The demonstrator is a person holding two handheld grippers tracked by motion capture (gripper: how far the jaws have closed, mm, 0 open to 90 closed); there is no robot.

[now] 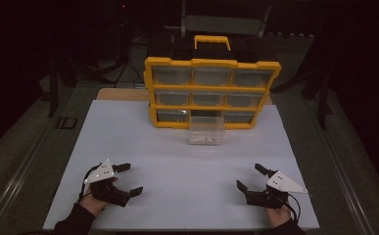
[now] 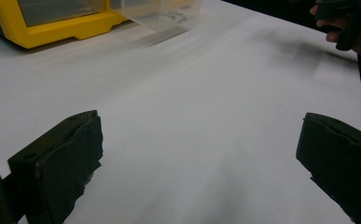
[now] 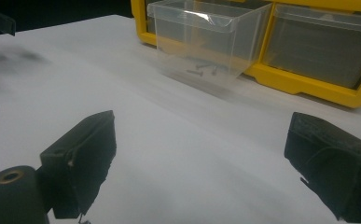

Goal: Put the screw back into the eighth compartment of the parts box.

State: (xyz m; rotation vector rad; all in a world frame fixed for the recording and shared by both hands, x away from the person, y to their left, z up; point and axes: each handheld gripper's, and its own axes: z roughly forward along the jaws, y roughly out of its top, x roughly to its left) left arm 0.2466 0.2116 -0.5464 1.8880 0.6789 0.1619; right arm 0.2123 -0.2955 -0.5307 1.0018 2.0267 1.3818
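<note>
— What is standing around the yellow organizer (image 1: 211,93) just now?

— It is standing upright at the far end of the white board (image 1: 128,147), with its black and yellow handle (image 1: 212,41) on top and nine clear drawers in three rows. Just in front of it, touching its lower edge or nearly so, a clear plastic drawer (image 1: 206,131) is sitting on the board, pulled out from the middle of the bottom row, where a dark opening is showing. A few small dark screws (image 3: 201,70) are lying on the bottom of this drawer.

— Is something lying between the organizer and the tongs?

— Only the bare white board is lying between them. Both tongs are resting well apart from the organizer, at the near edge of the board.

— How are the tongs standing?

— The left gripper (image 1: 128,180) is staying near the left corner, far from the organizer, with its jaws spread wide and nothing between them. The right gripper (image 1: 249,177) is sitting near the right corner, also released, the jaws wide and gripping nothing. In each gripper view the two black pads are standing far apart over the white surface. From the left gripper view the person's other hand (image 2: 350,28) is showing at the far side.

— Can you read some brand or label?

— No, I am not able to read any writing on the organizer; it is too dim and small.
</note>
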